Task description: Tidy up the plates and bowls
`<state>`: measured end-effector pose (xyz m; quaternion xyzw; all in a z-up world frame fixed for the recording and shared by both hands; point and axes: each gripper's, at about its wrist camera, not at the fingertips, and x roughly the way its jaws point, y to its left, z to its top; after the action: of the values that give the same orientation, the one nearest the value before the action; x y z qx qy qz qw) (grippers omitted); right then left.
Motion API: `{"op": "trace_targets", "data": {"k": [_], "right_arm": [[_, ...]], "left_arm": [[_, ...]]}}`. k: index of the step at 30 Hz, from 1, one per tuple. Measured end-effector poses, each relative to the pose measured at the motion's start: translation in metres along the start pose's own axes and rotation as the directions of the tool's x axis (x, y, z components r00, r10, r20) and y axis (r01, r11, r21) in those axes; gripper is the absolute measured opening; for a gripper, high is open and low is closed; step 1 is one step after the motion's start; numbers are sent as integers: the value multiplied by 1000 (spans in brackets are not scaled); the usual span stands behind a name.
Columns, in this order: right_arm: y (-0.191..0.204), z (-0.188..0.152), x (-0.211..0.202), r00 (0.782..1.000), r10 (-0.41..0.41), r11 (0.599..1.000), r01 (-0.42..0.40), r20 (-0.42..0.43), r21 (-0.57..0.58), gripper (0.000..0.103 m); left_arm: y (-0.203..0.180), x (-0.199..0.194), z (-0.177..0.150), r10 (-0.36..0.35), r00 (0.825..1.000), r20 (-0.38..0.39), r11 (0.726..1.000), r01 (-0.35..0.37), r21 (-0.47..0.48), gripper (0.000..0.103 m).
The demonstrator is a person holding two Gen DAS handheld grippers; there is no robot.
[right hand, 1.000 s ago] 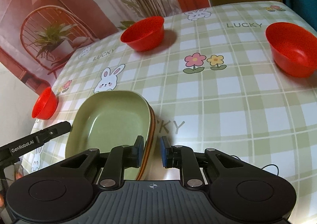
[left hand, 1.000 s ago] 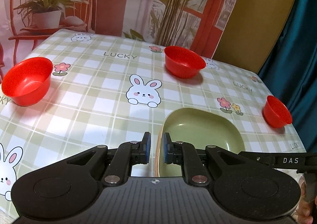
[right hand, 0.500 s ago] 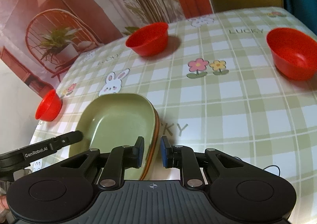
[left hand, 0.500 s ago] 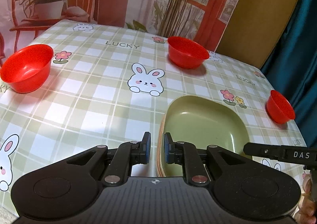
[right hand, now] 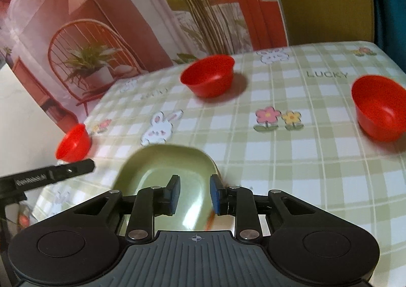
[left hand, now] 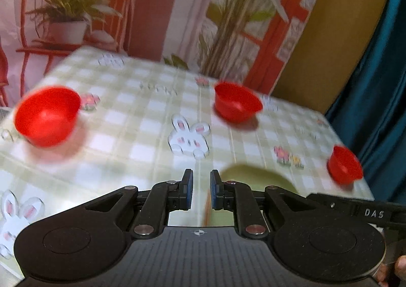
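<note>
Both grippers, left (left hand: 201, 189) and right (right hand: 195, 194), have jaws parted and empty by the green plate (right hand: 162, 167); three red bowls (right hand: 207, 76) sit scattered across the tabletop (right hand: 279, 160).

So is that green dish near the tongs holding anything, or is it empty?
Empty, as far as shows. In the right wrist view the green dish shows only a bare glossy inside; the right tongs, held open, hide its near part.

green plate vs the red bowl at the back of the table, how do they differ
The green plate is shallow, wide and squarish; the red bowl is deep, round and narrower. The plate lies near the open right claw; the bowl stands farther back. Both sit upright and look empty.
</note>
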<state>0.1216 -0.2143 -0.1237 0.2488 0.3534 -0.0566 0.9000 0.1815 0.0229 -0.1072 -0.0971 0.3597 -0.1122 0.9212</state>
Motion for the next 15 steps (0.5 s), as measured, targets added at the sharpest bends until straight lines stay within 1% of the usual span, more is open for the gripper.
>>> {"op": "trace_targets", "data": {"k": [1,4,6,8,10,12,15], "right_arm": [[3,6,-1,1000,16,1000,-17,3,3,26],[16,23,-2,997,69,998,-69,19,-11,31],[30,35,0,994,109,994,-108,19,-32,32],[45,47,4,987,157,987,-157,13,-44,35],[61,59,8,979,203,978,-202,13,-54,41],[80,71,14,971,238,969,-236,16,-73,47],[108,87,30,965,262,960,-258,17,-108,48]], "left_arm": [[5,-7,9,6,1000,20,1000,-6,-4,16],[21,-30,34,23,997,77,1000,-22,-16,16],[33,-43,49,39,993,107,999,-37,-18,16],[47,-59,66,75,988,133,997,-74,-15,16],[61,-72,83,116,981,155,993,-115,-13,16],[75,-83,96,141,975,173,990,-140,-19,16],[94,-94,115,197,962,192,980,-196,-22,16]]}}
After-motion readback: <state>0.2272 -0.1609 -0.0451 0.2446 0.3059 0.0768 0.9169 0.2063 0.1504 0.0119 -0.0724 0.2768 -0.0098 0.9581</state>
